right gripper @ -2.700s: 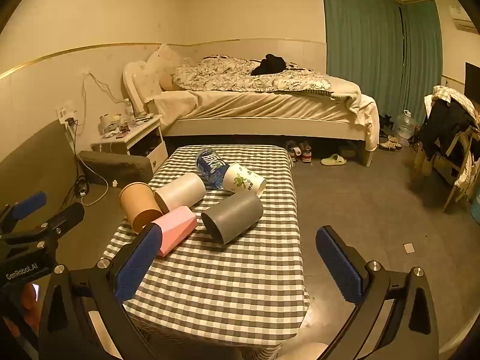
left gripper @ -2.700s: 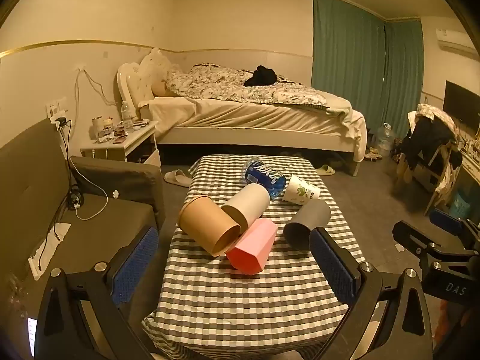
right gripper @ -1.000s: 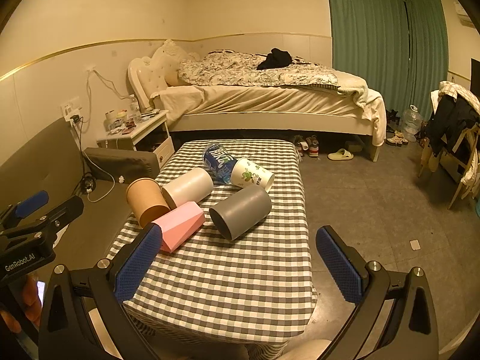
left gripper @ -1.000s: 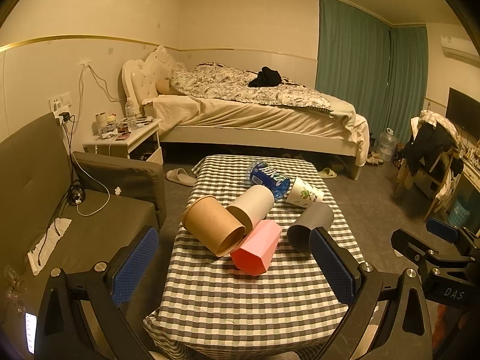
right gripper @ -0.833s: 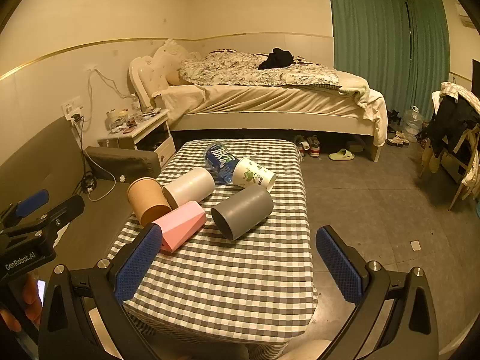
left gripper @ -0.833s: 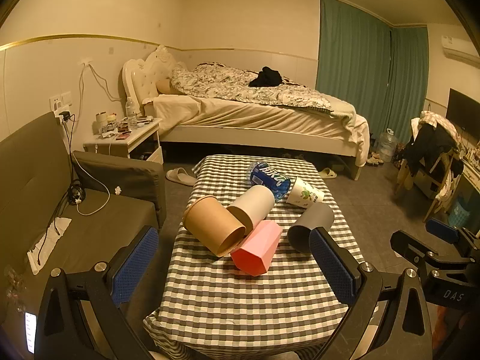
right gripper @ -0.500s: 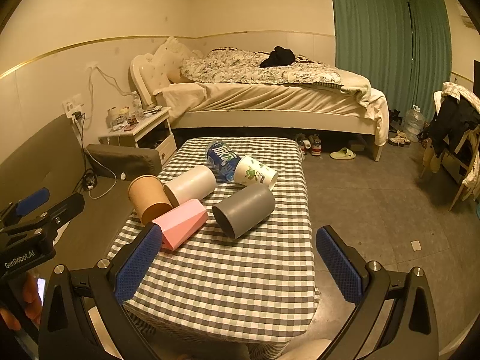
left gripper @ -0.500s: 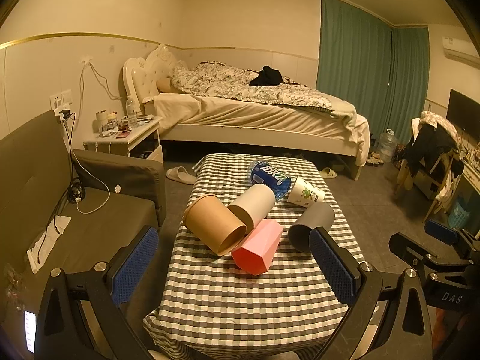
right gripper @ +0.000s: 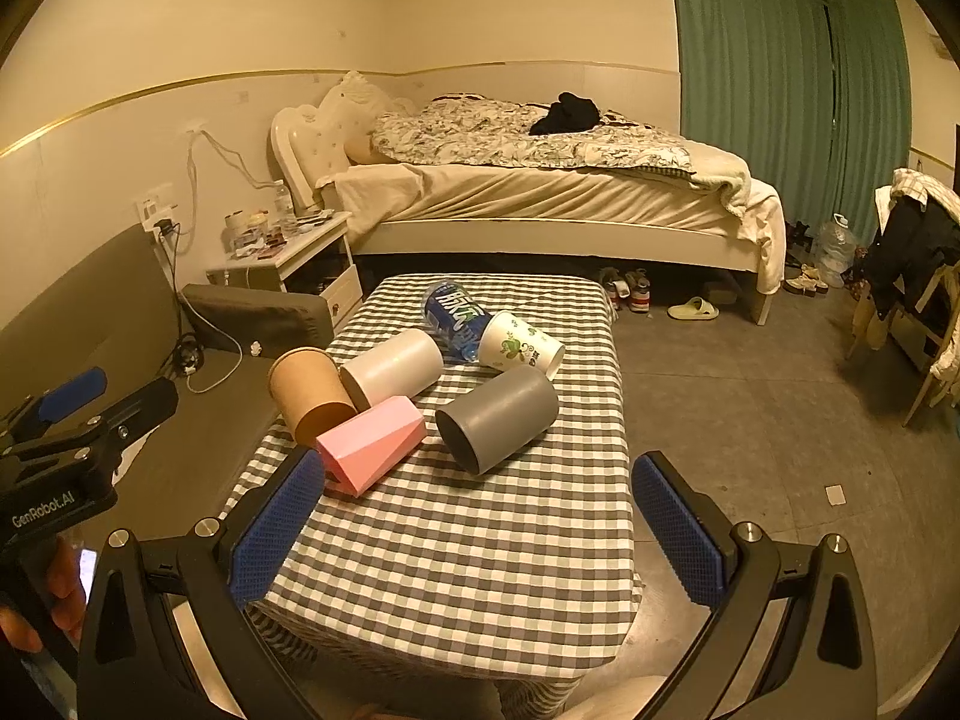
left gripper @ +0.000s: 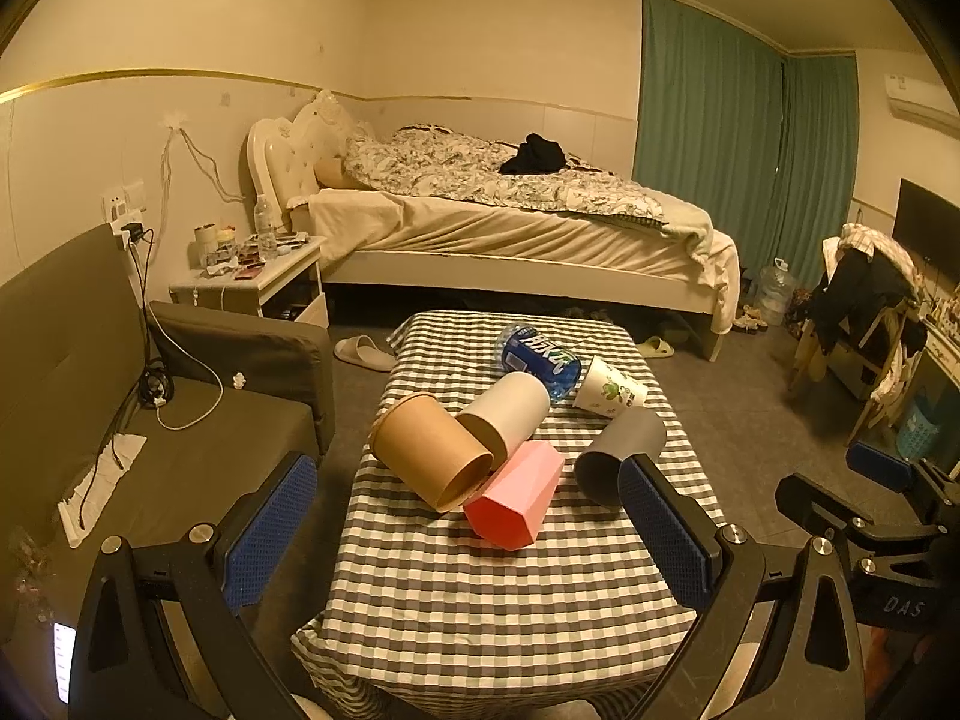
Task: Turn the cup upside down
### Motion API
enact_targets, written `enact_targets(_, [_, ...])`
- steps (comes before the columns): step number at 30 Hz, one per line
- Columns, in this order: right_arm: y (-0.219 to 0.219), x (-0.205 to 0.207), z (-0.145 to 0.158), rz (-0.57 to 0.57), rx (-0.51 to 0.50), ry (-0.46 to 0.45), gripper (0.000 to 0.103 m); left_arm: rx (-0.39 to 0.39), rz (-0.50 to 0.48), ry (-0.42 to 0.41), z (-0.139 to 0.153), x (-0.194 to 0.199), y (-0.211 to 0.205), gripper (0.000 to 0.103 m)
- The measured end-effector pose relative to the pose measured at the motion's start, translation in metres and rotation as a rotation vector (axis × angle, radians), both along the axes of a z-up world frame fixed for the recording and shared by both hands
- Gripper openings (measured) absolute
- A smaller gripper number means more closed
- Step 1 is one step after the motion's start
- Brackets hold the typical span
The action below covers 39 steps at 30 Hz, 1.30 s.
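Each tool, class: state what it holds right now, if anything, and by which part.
Nothing is held. The left tool and right tool are both open and empty, short of the cups lying on the checkered table.

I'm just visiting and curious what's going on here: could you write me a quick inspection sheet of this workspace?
Surface: low table under a checked cloth; near half bare.
Job's things: five cups on their sides: brown cup, white cup, pink cup, grey cup, printed cup. None flipped yet.
Clutter: blue-labelled bottle lying behind the cups.
Grippers: left gripper and right gripper both open, empty, short of the cups.
Cables: wires run from the wall socket onto the sofa.
Surroundings: bed, nightstand, green curtains, slippers on the floor.
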State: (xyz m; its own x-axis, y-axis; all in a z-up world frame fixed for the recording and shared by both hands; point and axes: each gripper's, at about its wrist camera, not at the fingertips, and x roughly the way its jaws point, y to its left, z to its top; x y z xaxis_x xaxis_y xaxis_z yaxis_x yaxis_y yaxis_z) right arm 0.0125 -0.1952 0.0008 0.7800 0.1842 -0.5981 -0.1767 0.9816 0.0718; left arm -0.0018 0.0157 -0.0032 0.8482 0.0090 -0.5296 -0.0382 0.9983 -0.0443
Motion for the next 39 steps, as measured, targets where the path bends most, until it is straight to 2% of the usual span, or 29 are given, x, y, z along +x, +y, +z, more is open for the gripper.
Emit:
enact_targets(9, [-0.001,0.000,0.002,0.042,0.012,0.019,0.103,0.019,0.019,0.020,0.008,0.003,-0.010,0.103])
enact_targets(19, [-0.015,0.045,-0.009,0.037,0.025,0.064,0.103,0.010,0.034,0.063,-0.004,0.066,-0.012,0.103])
enact_targets(25, [-0.021,0.106,-0.008,0.051,0.002,0.081,0.103,0.004,0.051,0.095,-0.009,0.117,-0.005,0.103])
enact_targets(29, [-0.018,0.168,-0.012,0.124,-0.070,0.100,0.103,0.015,0.074,0.136,-0.022,0.148,0.000,0.103])
enact_targets(32, [-0.009,0.218,-0.030,0.189,-0.152,0.133,0.103,0.012,0.088,0.161,-0.030,0.164,0.005,0.103])
enact_targets(35, [0.004,0.265,-0.060,0.255,-0.209,0.215,0.103,0.018,0.105,0.185,-0.040,0.177,0.010,0.103])
enact_targets(39, [0.015,0.301,-0.099,0.333,-0.240,0.308,0.103,0.023,0.116,0.216,-0.054,0.192,0.016,0.103])
